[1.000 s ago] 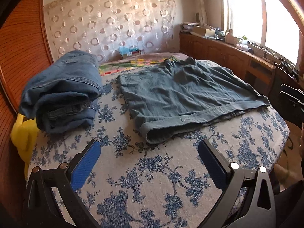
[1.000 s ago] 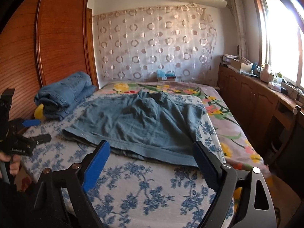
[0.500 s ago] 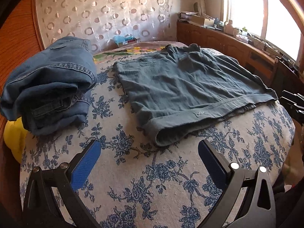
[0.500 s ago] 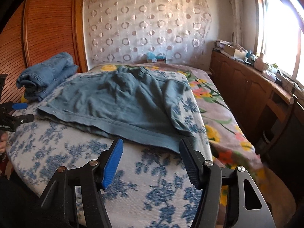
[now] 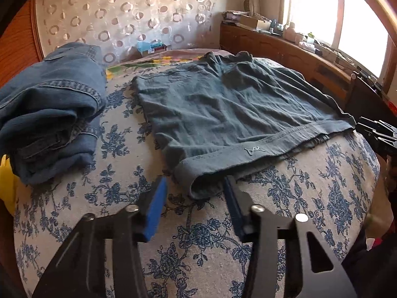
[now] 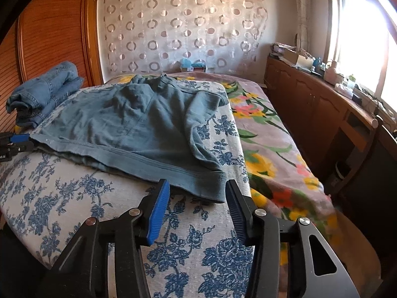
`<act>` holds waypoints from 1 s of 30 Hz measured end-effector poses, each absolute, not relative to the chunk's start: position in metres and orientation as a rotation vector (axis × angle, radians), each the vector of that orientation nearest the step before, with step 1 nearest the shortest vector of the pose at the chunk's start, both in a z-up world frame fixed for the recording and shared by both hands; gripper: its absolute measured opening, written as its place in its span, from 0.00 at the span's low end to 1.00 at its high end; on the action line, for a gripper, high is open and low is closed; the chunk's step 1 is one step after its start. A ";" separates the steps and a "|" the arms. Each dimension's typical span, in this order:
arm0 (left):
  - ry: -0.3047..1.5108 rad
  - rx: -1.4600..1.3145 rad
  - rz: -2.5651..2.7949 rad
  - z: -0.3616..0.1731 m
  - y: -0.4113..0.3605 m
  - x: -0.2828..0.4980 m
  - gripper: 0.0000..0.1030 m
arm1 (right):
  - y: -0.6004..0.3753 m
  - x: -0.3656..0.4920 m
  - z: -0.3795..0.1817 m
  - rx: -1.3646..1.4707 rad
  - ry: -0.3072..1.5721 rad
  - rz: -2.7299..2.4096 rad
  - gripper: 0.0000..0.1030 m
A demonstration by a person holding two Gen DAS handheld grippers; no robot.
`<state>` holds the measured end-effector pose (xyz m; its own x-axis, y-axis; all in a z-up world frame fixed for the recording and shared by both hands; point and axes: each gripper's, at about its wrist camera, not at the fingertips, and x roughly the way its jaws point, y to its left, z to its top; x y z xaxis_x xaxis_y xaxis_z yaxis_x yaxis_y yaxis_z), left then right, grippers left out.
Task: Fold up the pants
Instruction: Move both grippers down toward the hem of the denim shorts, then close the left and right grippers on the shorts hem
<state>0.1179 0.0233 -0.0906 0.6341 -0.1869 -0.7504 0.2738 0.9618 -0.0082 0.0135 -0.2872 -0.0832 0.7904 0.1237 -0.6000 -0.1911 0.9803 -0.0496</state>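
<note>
The left gripper [image 5: 194,193] has its jaws half open and just narrowing, straddling the near left corner of the pants [image 5: 223,114] without pressing it; the right gripper [image 6: 197,191] likewise, its jaws closing about the near right corner, pads clear. The pants lie flat on the bed [image 5: 198,243]. The left view shows a stitched mark on the hem and folded jeans [image 5: 49,109]; only the right view shows the flowered blanket [image 6: 268,149] beside.
</note>
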 end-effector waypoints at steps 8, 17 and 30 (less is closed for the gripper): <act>0.839 0.108 -0.262 -0.090 0.022 0.123 0.24 | -0.301 0.026 -0.085 -0.024 0.697 0.201 0.29; 0.824 0.080 -0.264 -0.084 0.029 0.120 0.09 | -0.310 0.035 -0.079 -0.029 0.736 0.207 0.07; 0.751 0.056 -0.291 -0.059 0.032 0.097 0.04 | -0.314 0.047 -0.064 0.002 0.700 0.254 0.05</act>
<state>0.0973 0.0324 -0.0592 0.6932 -0.2404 -0.6795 0.2802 0.9585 -0.0533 0.0468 -0.3144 -0.0640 0.7352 0.2315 -0.6371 -0.2299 0.9693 0.0870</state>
